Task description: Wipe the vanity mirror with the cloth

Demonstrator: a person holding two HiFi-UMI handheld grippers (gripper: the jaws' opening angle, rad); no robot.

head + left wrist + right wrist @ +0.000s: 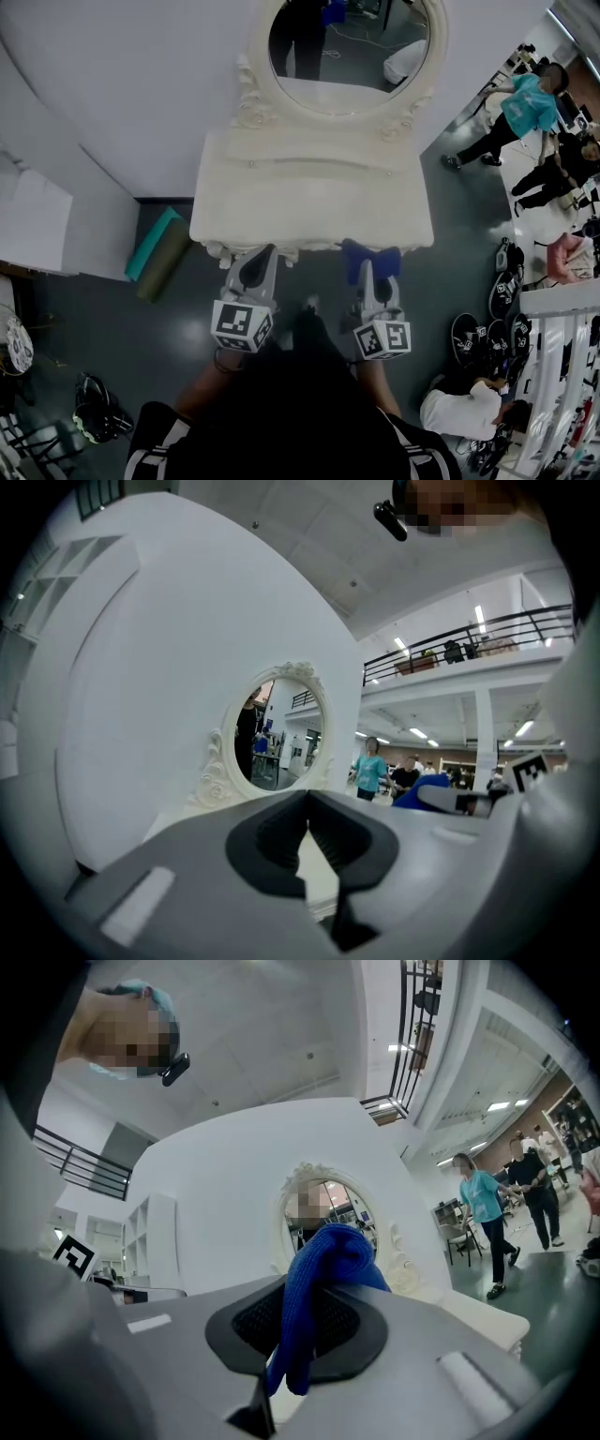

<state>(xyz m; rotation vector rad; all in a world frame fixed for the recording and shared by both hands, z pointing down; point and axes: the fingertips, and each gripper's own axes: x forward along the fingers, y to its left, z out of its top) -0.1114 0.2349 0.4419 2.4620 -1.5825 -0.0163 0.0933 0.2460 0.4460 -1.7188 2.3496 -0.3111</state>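
Since no wiping has begun, both tools sit low in the head view, just short of the dresser's front edge. At lower centre-right, the right gripper [302, 1321] is clamped on the blue cloth [323, 1274]. A fold bulges past its tips, likely so that soft fabric rather than plastic meets the glass. At lower centre-left, the left gripper [307, 832] has its jaws pressed together on nothing and seems to be the spare hand. Beyond them the white dresser top [309, 202] spans mid-frame. Farthest, at top centre, the oval vanity mirror [349, 42] stands upright in its carved frame, well apart from the cloth. Reaching it probably calls for a lift up and forward.
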